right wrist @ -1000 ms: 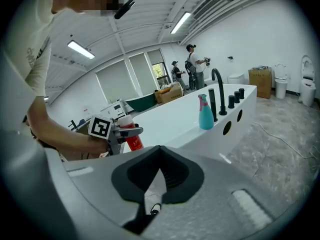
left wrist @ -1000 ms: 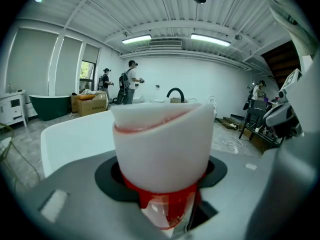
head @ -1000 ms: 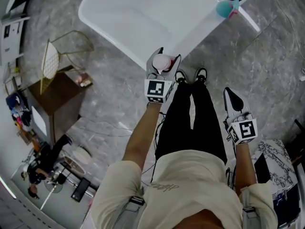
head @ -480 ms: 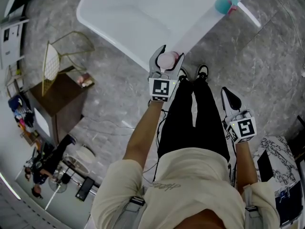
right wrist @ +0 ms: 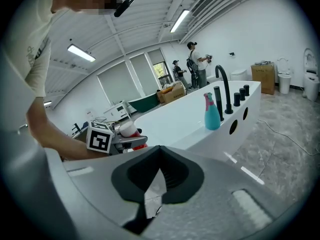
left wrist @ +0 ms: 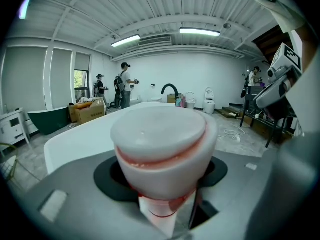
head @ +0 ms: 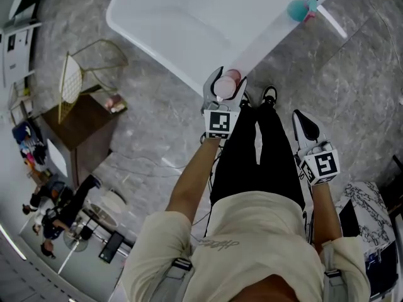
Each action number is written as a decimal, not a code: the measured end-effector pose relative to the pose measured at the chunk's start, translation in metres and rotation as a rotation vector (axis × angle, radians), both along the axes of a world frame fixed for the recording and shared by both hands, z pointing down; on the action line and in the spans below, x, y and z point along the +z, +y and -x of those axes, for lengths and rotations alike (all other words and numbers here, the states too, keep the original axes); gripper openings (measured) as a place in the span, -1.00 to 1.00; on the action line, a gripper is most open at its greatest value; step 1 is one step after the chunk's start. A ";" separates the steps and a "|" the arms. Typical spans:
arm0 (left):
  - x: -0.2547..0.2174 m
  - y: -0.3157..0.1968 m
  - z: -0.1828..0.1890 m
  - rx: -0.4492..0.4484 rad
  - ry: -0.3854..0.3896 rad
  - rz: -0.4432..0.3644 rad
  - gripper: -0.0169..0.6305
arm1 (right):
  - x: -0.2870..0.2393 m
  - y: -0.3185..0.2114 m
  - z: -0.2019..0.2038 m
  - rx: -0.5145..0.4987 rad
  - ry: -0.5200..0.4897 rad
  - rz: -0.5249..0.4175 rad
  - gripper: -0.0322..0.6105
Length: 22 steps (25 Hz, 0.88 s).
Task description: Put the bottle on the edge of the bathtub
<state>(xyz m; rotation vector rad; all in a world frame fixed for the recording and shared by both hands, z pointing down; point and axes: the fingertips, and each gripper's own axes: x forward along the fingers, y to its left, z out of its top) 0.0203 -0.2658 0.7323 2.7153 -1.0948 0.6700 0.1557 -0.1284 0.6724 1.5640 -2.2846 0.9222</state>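
The bottle (left wrist: 162, 144) is seen closest in the left gripper view. A wide, pale cap with a smooth, slightly domed top flares outward above a narrower neck. A thin red seam runs round the cap below its top, and more red shows at the neck where it passes down between the jaws. From the head view only the round, pale pink top (head: 228, 79) is seen. In the right gripper view the bottle (right wrist: 128, 129) appears as a white cap over a red body.

The bottle is grasped by the jaws of the left gripper (head: 225, 83), which stand wide on either side of the cap. It is held at the near rim of the white bathtub (head: 176, 24), just in front of the person's shoes. Whether its base touches the rim cannot be told. The jaws of the right gripper (head: 302, 119) are clenched together with nothing between them, and that gripper is held off to the side over the grey marble floor (head: 151, 124), well apart from the tub. A teal spray bottle (head: 296, 8) stands on the far rim beside a black tap (right wrist: 223, 86).

Compared with a second ago, the left gripper and the bottle are found slightly further right along the tub's rim, and the marker cube (head: 220, 123) has shifted with them and rolled a little. The grip on the bottle is unchanged. The right gripper has hardly been moved. The people (head: 44, 197) at the lower left of the head view have changed places.
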 end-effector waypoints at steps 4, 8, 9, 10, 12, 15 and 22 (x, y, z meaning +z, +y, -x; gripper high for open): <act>0.002 -0.002 0.003 -0.010 0.005 0.007 0.01 | 0.000 -0.008 0.003 -0.004 -0.005 -0.002 -0.90; 0.005 -0.001 0.003 -0.019 -0.002 0.009 0.04 | -0.002 -0.012 0.008 -0.004 -0.001 -0.005 -0.90; 0.006 0.000 0.003 -0.017 -0.007 0.015 0.08 | -0.004 -0.013 0.009 -0.005 -0.001 -0.008 -0.89; 0.008 0.001 0.003 -0.014 -0.012 0.021 0.10 | -0.006 -0.015 0.009 -0.006 -0.001 -0.012 -0.89; 0.007 0.002 0.001 -0.006 -0.017 0.026 0.16 | -0.012 -0.018 0.009 -0.008 -0.002 -0.025 -0.90; 0.001 0.004 -0.002 0.004 -0.027 0.016 0.25 | -0.021 -0.025 0.006 -0.008 0.000 -0.049 -0.89; -0.031 0.002 0.004 -0.010 -0.024 -0.012 0.23 | -0.045 -0.039 0.009 -0.027 0.002 -0.095 -0.89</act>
